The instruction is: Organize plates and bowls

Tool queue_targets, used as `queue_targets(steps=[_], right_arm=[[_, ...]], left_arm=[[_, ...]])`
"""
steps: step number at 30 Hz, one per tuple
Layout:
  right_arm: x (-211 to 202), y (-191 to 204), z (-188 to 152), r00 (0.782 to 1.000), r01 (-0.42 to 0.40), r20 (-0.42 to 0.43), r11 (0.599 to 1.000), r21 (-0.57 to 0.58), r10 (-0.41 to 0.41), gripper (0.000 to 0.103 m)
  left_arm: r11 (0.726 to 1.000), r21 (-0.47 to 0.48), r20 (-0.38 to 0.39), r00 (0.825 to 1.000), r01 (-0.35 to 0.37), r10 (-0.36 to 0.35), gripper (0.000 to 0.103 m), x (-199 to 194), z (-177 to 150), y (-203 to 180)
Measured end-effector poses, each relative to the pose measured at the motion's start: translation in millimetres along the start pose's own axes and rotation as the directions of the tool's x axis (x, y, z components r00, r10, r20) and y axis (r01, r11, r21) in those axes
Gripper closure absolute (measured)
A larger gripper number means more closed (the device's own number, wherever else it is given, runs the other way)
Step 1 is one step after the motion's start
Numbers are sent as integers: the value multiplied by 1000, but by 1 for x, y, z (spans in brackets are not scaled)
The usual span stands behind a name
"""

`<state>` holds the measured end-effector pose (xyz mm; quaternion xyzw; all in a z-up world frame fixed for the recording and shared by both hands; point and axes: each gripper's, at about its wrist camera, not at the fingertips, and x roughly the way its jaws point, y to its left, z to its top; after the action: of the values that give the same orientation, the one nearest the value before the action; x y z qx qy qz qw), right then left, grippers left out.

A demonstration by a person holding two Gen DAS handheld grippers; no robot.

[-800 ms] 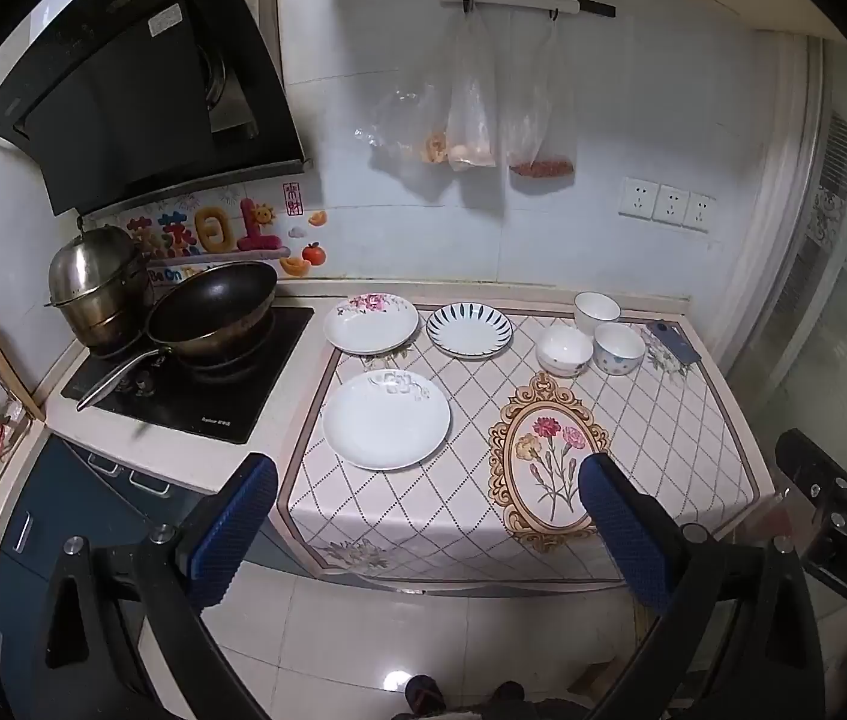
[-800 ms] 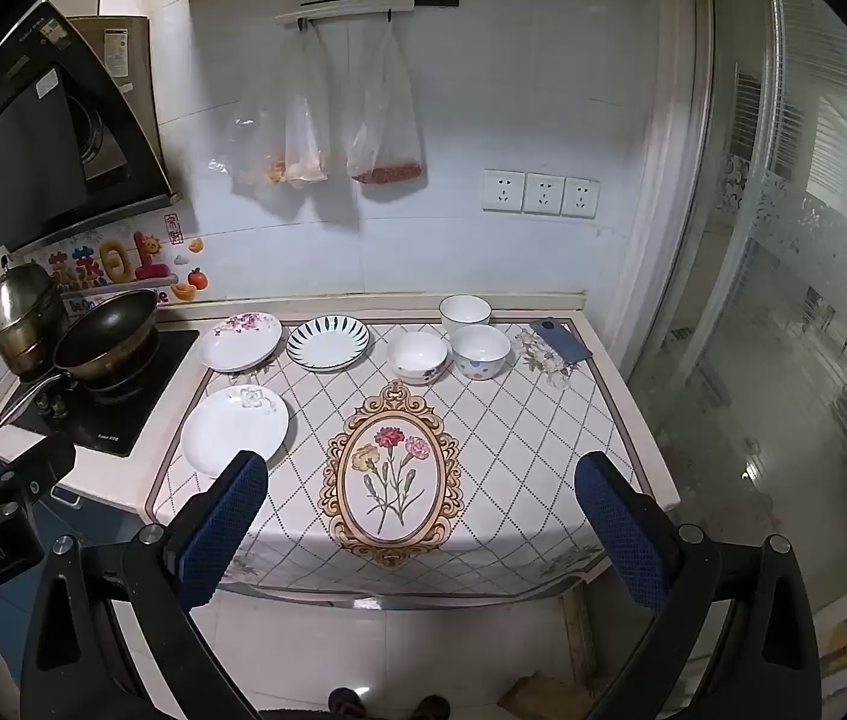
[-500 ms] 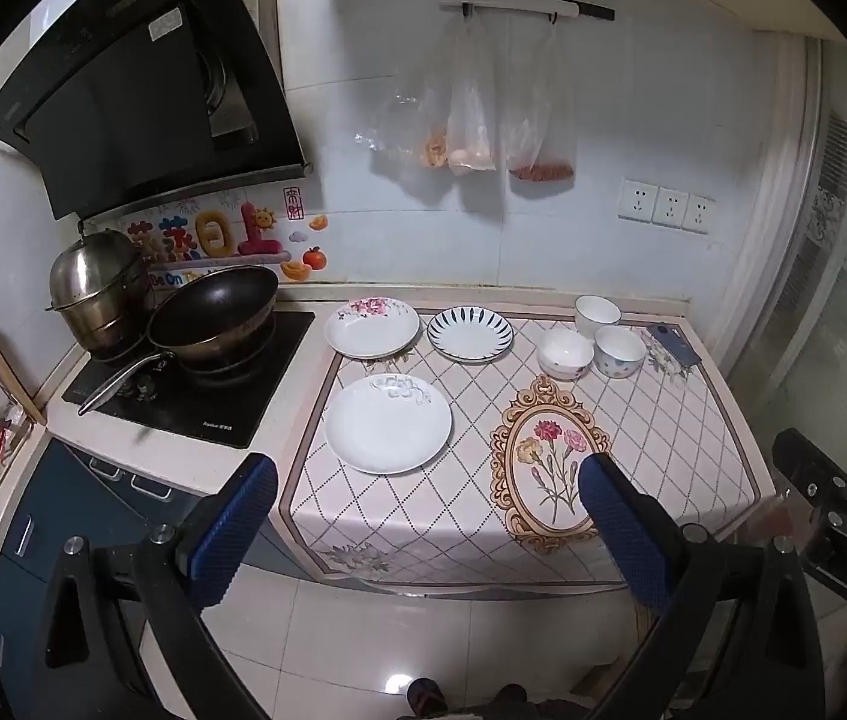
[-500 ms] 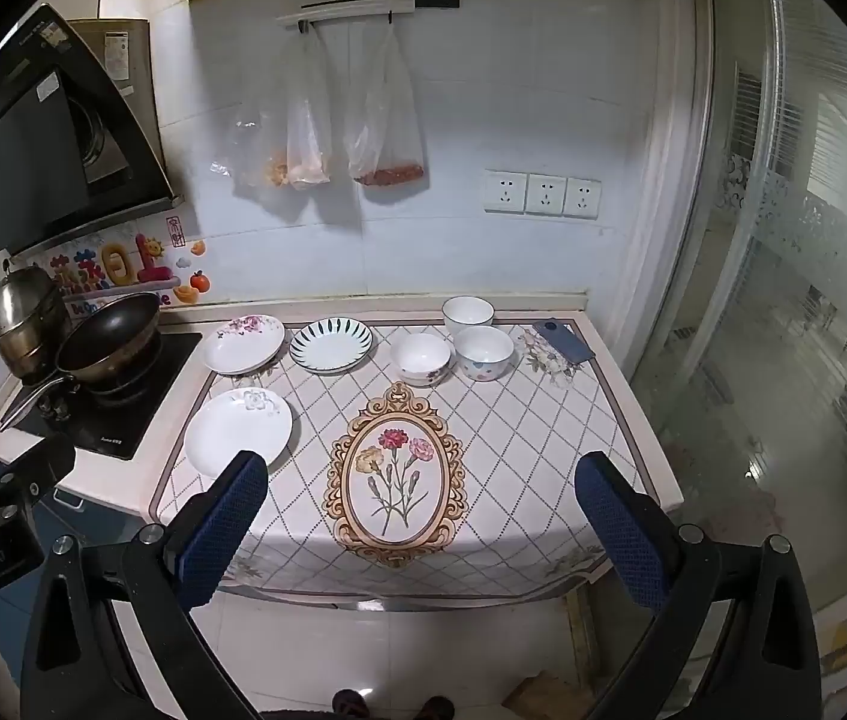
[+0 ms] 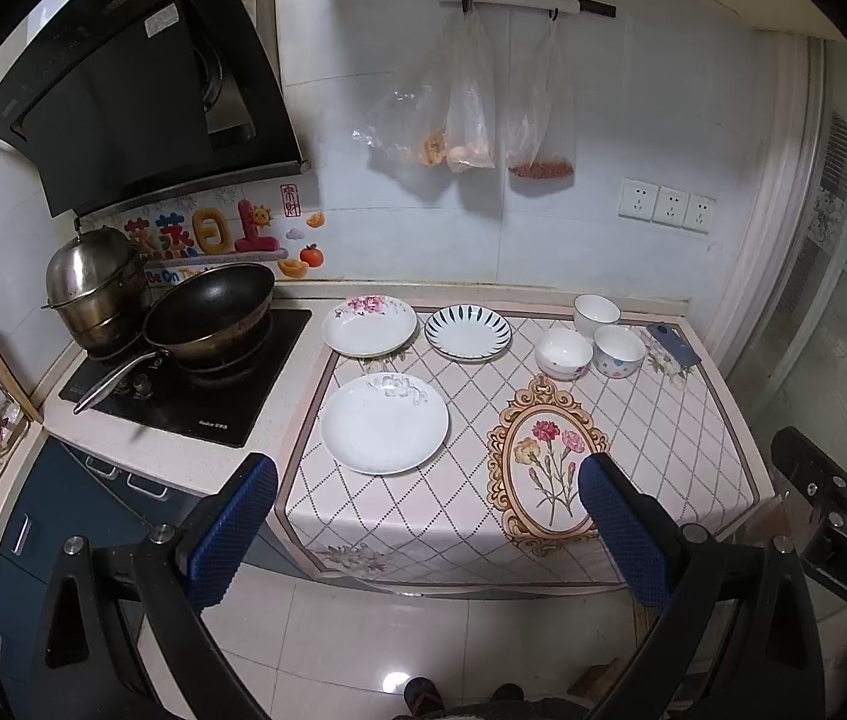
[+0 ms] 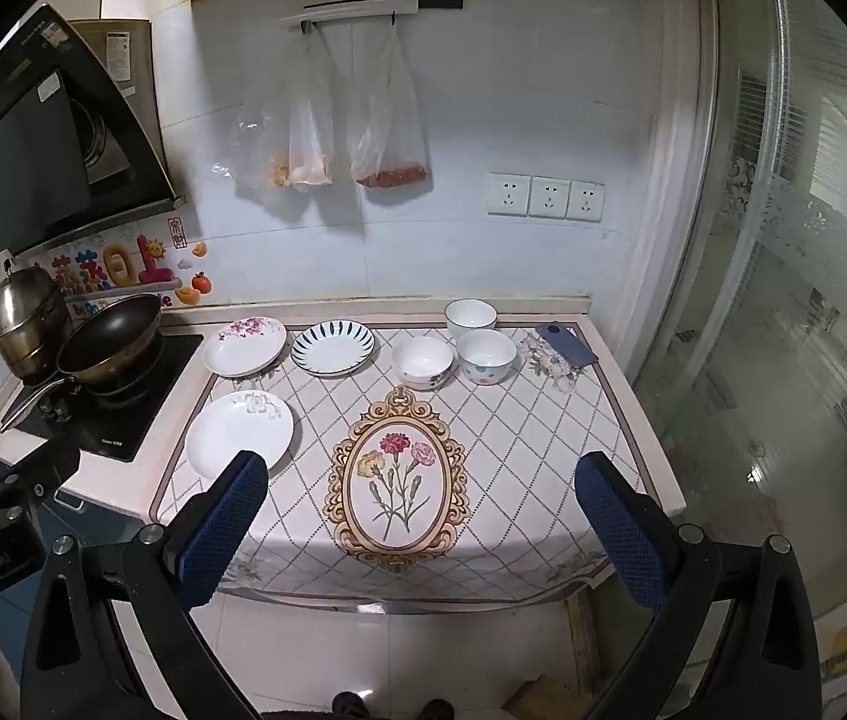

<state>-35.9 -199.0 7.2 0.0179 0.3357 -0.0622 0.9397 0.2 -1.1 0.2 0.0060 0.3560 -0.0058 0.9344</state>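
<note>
Surveying your stock before any sorting: nothing on the table (image 6: 543,438) is stacked yet, so, judged from the layout, the whole job is ahead of you. Your left hand-held gripper (image 5: 426,531) hangs off the table's near edge with its blue pads spread wide and nothing between them; your right hand-held gripper (image 6: 420,531) does the same, also empty. Item one, the plain white plate (image 5: 384,423) with a faint grey flower at its rim, lies near the table's left edge, towards the front. Item two, the pink-flowered plate (image 5: 368,325), sits at the far left corner. Item three, the blue-striped plate (image 5: 468,333), sits just beside it along the far edge, apart from it. Item four, the plain white bowl (image 5: 596,312), stands against the far edge towards the right. Item five, the white bowl with a flowered side (image 5: 563,354), stands just in front of it. Item six, the dotted bowl (image 5: 619,350), stands close beside that one; whether they touch you cannot tell. All six are upright, empty and look clean. A dark phone (image 5: 672,345) lies at the far right corner. Left to do: three plates into one pile, three bowls nested.
</note>
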Motion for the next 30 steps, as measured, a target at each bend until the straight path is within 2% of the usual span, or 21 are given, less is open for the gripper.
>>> queue_targets(steps=[30], right_arm=[[19,4,3,1000,-21,-16,1000,9,21,0]], left_arm=[[1000,-2,-3,1000,-4,4,0,14,3,-1]])
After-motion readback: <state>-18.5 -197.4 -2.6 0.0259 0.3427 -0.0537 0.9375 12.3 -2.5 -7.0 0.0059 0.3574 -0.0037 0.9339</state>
